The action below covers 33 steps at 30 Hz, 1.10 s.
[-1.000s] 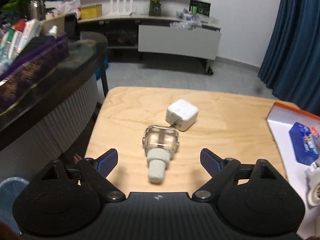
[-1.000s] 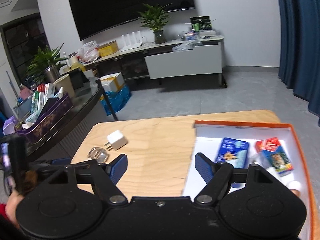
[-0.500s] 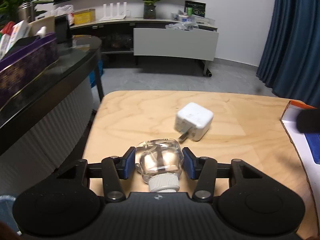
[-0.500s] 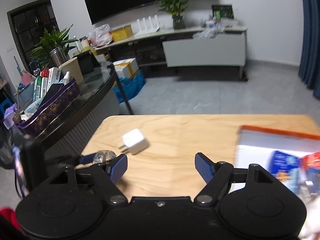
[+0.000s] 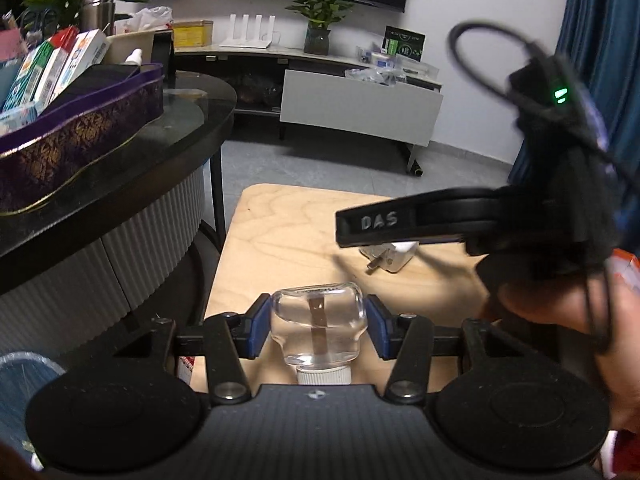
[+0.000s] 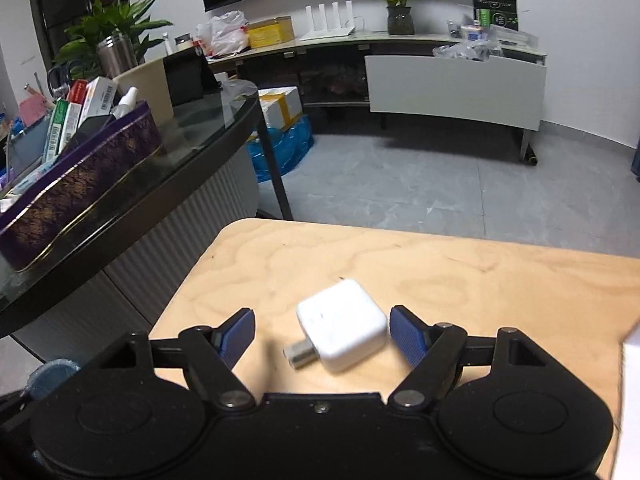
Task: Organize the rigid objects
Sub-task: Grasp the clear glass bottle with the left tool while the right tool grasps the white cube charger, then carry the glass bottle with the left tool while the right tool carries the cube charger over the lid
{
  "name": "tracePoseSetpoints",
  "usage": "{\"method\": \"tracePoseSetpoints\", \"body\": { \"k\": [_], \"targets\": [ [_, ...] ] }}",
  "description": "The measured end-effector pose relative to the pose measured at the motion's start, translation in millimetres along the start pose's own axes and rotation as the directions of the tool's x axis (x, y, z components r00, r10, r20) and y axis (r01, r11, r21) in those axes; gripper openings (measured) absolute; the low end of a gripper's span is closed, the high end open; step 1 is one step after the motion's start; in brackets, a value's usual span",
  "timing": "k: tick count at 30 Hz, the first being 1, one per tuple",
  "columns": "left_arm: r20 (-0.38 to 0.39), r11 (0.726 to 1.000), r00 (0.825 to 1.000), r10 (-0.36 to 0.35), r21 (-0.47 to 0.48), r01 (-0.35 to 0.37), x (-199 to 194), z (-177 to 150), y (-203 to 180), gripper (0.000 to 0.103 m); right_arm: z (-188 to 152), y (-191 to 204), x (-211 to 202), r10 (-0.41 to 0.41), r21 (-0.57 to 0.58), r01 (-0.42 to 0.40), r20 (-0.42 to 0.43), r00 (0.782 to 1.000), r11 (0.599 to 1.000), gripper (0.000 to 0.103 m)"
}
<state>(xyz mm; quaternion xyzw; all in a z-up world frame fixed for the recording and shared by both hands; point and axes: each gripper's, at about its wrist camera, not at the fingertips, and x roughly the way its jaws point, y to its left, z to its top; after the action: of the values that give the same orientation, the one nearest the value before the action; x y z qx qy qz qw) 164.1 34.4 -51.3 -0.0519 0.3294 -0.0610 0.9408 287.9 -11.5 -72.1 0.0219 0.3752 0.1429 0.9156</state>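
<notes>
the left tongs (image 5: 318, 327) are clenched on a small clear glass bottle (image 5: 319, 322), its white cap toward the camera. the right tongs (image 6: 322, 334) are released, their pads either side of a white plug adapter (image 6: 344, 329) lying on the wooden worktop (image 6: 460, 280), not touching it.

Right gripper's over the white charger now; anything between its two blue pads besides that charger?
No. In the right wrist view only the white charger lies between the open right gripper pads, near the right-hand one; around it is bare wooden table.
</notes>
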Motion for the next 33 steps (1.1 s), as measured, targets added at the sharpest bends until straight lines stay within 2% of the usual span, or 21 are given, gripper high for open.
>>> {"method": "tracePoseSetpoints", "body": {
  "k": [2,3,4,11,17,21,27,30,33],
  "targets": [
    [0.002,1.000,1.000,-0.002,-0.007,0.002,2,0,1,0.051,-1,2,9,-0.022,-0.017,0.021,-0.023,1.000,1.000,0.085],
    [0.002,1.000,1.000,-0.003,-0.013,0.003,2,0,2,0.051,-3,4,9,-0.036,-0.030,0.036,-0.009,0.999,0.999,0.071],
    [0.002,1.000,1.000,-0.002,-0.014,0.002,2,0,2,0.051,-4,4,8,-0.049,-0.039,0.049,-0.002,0.999,0.998,0.064],
    [0.008,1.000,1.000,-0.012,-0.008,0.012,-5,-2,-2,0.050,-11,-8,-25,-0.053,0.002,0.053,0.020,0.998,0.999,0.064],
    [0.054,0.999,0.998,-0.033,0.025,0.032,-38,-7,-23,0.050,-17,-28,-113,-0.072,0.054,0.067,0.099,0.993,0.996,0.064],
    [0.075,0.995,0.994,-0.086,0.054,0.082,-65,-7,-48,0.050,-33,-49,-186,-0.118,0.067,0.108,0.162,0.980,0.992,0.064],
    [0.117,0.975,0.972,-0.205,0.116,0.192,-110,-4,-108,0.050,-70,-98,-295,-0.236,0.128,0.209,0.258,0.937,0.970,0.064],
    [0.127,0.956,0.954,-0.273,0.145,0.255,-127,-11,-143,0.050,-95,-120,-335,-0.325,0.159,0.290,0.287,0.901,0.944,0.064],
    [0.111,0.935,0.936,-0.333,0.170,0.312,-136,-18,-178,0.050,-115,-142,-366,-0.350,0.213,0.294,0.305,0.886,0.932,0.064]
  ]
}}
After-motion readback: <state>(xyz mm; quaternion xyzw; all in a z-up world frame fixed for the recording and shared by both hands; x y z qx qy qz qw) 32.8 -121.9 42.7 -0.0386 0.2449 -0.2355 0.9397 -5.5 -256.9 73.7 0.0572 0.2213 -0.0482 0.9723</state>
